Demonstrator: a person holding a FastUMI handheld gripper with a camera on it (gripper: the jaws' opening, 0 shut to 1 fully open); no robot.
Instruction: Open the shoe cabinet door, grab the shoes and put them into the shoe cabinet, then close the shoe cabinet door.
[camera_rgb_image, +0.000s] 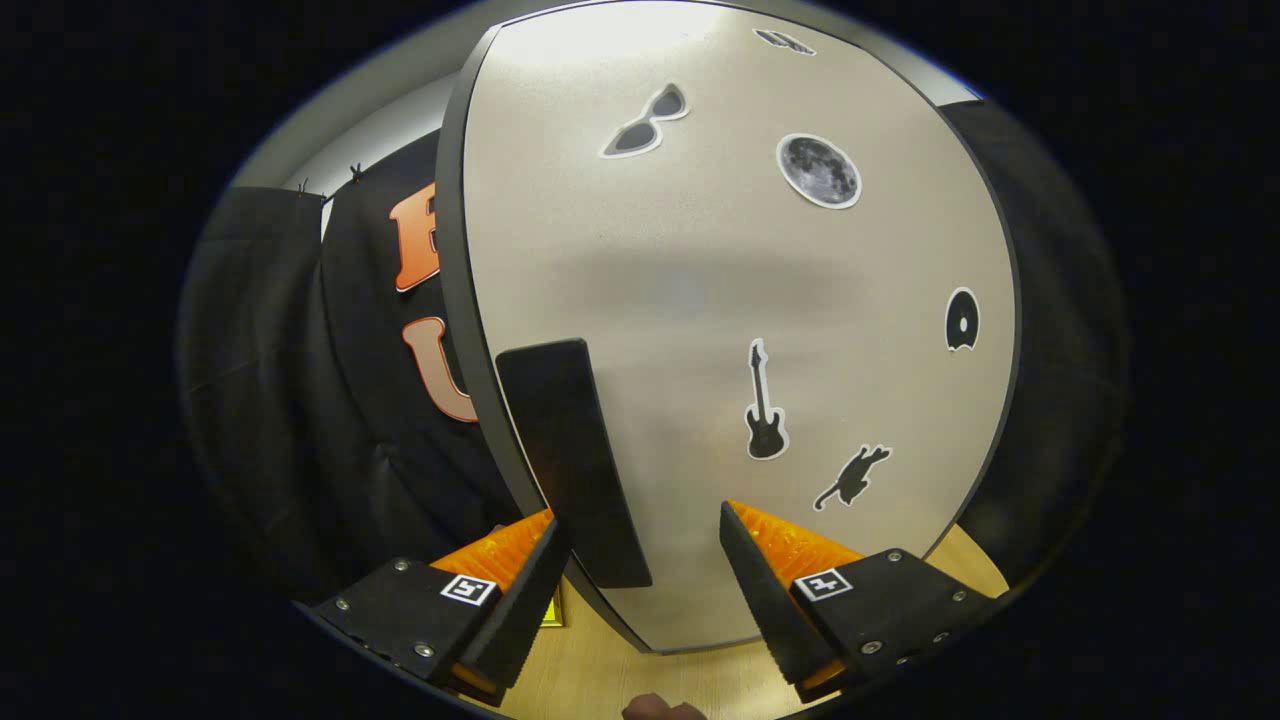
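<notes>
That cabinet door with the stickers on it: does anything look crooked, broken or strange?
Nothing stands out. The cabinet door looks intact, its stickers lie flat, and the black handle sits between the open gripper fingers.

My fingers stand apart, gripping nothing, with the shoe cabinet door (700, 300) right ahead of them, filling the centre and right of the frame. It is a pale grey panel with a dark edge, dotted with stickers: sunglasses, a moon, a guitar, a cat. Its flat black handle (572, 465) sits at the lower left, just beside my left finger.
</notes>
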